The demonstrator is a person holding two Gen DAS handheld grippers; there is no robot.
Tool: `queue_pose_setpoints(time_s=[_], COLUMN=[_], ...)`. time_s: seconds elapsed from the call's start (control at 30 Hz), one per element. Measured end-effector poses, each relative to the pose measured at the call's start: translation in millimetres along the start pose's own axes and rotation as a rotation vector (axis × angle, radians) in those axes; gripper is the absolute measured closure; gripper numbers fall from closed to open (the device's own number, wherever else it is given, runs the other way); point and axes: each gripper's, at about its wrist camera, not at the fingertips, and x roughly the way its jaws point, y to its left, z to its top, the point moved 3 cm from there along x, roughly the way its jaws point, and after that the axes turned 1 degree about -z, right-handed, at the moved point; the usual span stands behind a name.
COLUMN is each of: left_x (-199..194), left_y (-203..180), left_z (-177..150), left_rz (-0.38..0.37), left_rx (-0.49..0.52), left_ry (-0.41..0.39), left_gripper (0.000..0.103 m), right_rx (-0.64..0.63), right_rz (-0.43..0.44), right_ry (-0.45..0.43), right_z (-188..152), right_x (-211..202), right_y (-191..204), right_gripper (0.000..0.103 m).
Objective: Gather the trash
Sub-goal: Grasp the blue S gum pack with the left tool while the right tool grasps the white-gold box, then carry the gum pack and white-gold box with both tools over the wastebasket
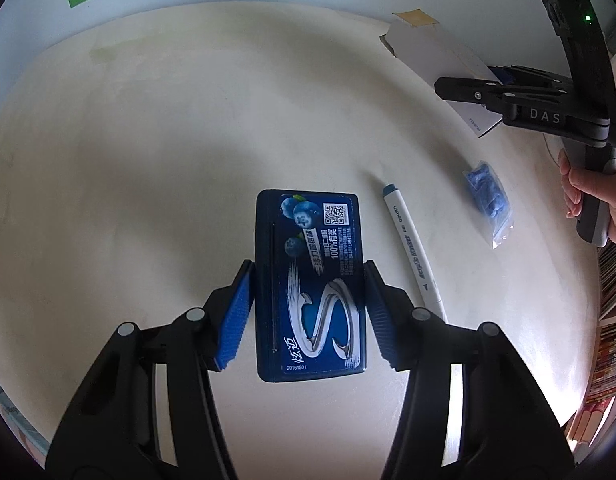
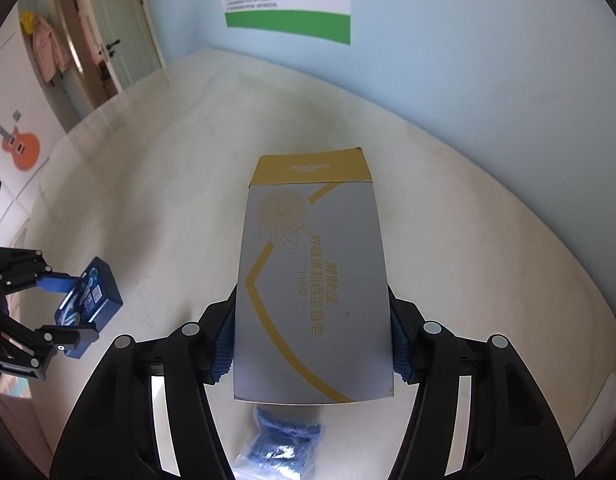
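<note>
A dark blue gum box [image 1: 319,232] with blueberry pictures sits between the blue pads of my left gripper [image 1: 308,264], which is shut on its long sides. The right wrist view shows the same gum box [image 2: 104,292] at the far left, in the left gripper [image 2: 74,308] and tilted. My right gripper [image 2: 311,294] is shut on a grey and gold soap box [image 2: 311,240], held above the table. In the left wrist view the right gripper [image 1: 491,84] is at the upper right with the soap box [image 1: 435,52] in it, and a hand [image 1: 595,192] holds its handle.
On the cream table [image 1: 148,140] lie a white marker pen [image 1: 411,248] and a clear bag of blue material [image 1: 487,196], which also shows under the soap box [image 2: 284,440]. A green-edged poster [image 2: 288,0] hangs on the blue wall. Stacked books [image 1: 611,280] are at the right.
</note>
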Motion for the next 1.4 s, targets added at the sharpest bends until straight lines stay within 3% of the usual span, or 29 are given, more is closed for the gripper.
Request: queue_pose_setpoints(time_s=[0.3,0.9,1.13,1.4], left_x=[-23,-52,-61,-65], left_y=[-3,-10,-33,-75], left_z=[-10,10,-13,-55], left_rz=[-0.071,-0.252,-0.34,-0.431], left_rx=[0.083,0.435,0.646,0.831], left_ry=[-0.047,-0.062,-0.037,0.031], left_gripper=[0.052,0.052,0.052,0.052], right_rx=[0.057,0.381,0.546,0.77], right_rz=[-0.099,-0.384,-0.518,-0.63], right_ry=[-0.048,-0.104,-0.124,-0.104], right_z=[-21,-86,-146,-244], right_x=[-60,-146,-183,-228], right_y=[-6,24,56,102], right_gripper=[0.042,0.042,0.042,0.042])
